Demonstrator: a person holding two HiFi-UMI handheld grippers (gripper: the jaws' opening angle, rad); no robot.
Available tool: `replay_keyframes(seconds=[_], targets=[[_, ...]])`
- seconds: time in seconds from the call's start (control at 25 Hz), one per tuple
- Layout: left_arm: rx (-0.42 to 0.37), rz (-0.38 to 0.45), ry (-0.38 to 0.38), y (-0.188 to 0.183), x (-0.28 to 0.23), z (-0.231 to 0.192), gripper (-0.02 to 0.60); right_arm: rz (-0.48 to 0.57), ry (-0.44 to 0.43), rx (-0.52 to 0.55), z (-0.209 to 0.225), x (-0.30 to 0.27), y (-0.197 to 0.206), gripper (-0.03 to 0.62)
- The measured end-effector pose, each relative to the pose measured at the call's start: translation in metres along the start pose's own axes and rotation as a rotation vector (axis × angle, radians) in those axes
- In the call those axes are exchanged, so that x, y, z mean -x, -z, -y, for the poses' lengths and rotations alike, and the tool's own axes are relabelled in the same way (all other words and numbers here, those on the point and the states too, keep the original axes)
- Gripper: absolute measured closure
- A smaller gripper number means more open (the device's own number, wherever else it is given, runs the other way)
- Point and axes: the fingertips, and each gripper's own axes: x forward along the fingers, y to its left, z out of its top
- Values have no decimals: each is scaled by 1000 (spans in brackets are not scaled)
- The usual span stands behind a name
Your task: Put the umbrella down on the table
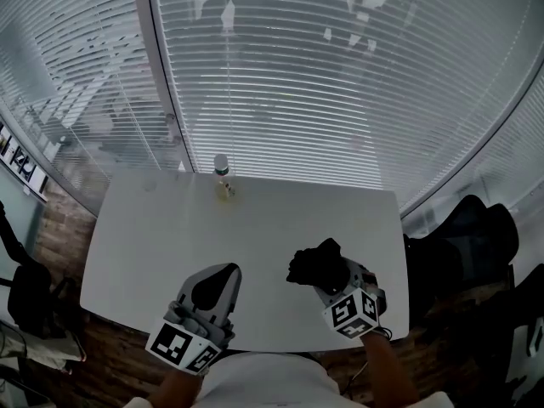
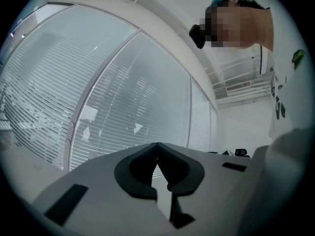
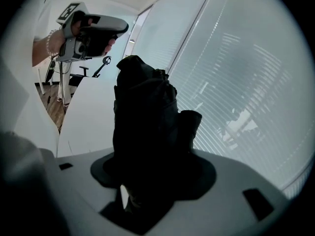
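Note:
A folded black umbrella is over the right front part of the white table. My right gripper is shut on it and tilts downward. In the right gripper view the umbrella fills the space between the jaws of the right gripper and sticks out beyond them. I cannot tell whether it touches the tabletop. My left gripper hovers at the table's front left edge. In its own view the left gripper has its jaw tips meeting with nothing between them. The left gripper also shows raised at the upper left of the right gripper view.
A small bottle with a white cap stands at the table's far edge, by the window blinds. A black chair is beside the table's right edge. A dark bag lies on the floor to the left.

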Motion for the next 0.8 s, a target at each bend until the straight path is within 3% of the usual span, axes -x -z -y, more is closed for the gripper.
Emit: replay_keyframes(seconds=[0.8], targets=[[4, -6, 5, 5, 2, 6, 571, -272, -121, 195, -40, -68, 73, 338]])
